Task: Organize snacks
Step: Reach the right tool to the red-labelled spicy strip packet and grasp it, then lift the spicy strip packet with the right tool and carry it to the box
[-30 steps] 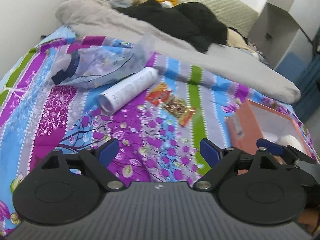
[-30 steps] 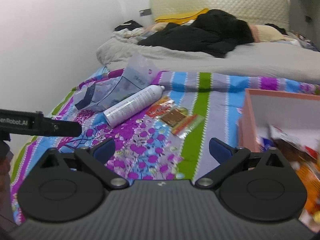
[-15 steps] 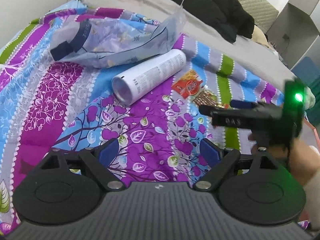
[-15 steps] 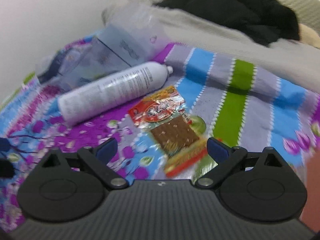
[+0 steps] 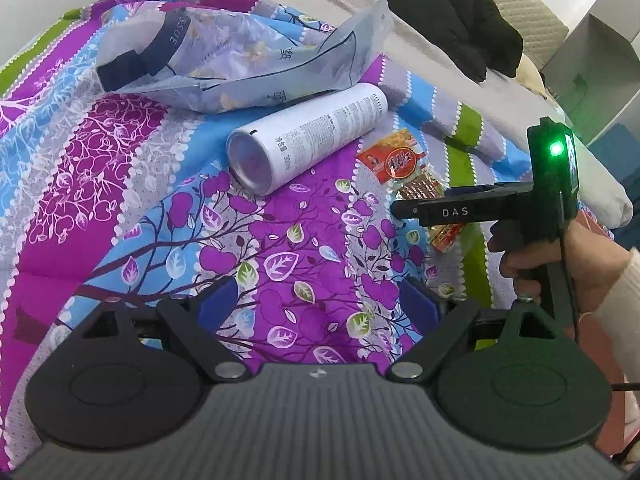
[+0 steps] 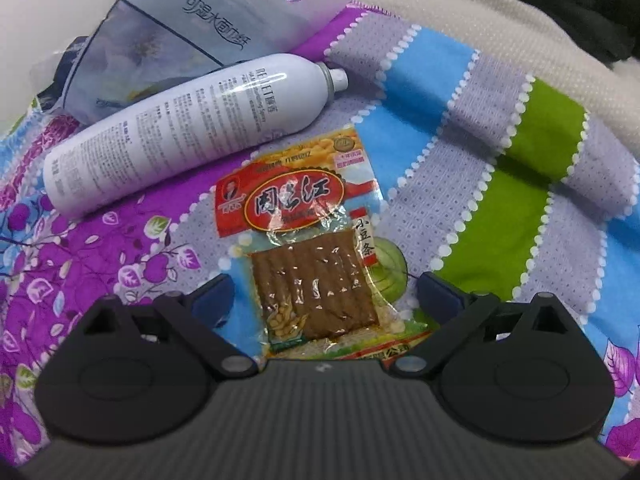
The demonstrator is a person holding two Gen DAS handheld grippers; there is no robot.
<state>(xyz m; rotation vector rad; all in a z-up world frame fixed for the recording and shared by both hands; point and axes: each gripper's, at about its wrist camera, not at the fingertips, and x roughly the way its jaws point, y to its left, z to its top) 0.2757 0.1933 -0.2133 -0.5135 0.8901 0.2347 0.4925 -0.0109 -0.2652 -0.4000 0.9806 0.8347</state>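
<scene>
Right gripper (image 6: 320, 292) is low over the bedspread (image 6: 500, 208), fingers wide apart, straddling the lower half of the snack packet (image 6: 304, 248). Whether the pads touch the film cannot be told; nothing is gripped. The packet lies flat, red label at the far end, clear window at the near end showing brown strips.

Left gripper (image 5: 318, 304) hangs over bare bedspread nearer the camera, fingers apart, holding nothing. From its view the right gripper (image 5: 404, 204) reaches in from the right over the same packet (image 5: 404, 164).

Progress, as judged: early. This packet is not yet lifted, and no sorted snacks show in either current view. No box or tray is visible now, so the destination cannot be confirmed.

Containers: a white spray can (image 6: 180, 132) lies on its side just left of and beyond the packet, nozzle pointing far right. Behind it, a translucent tissue bag (image 6: 176, 40), slumped; its contents are not legible.
</scene>
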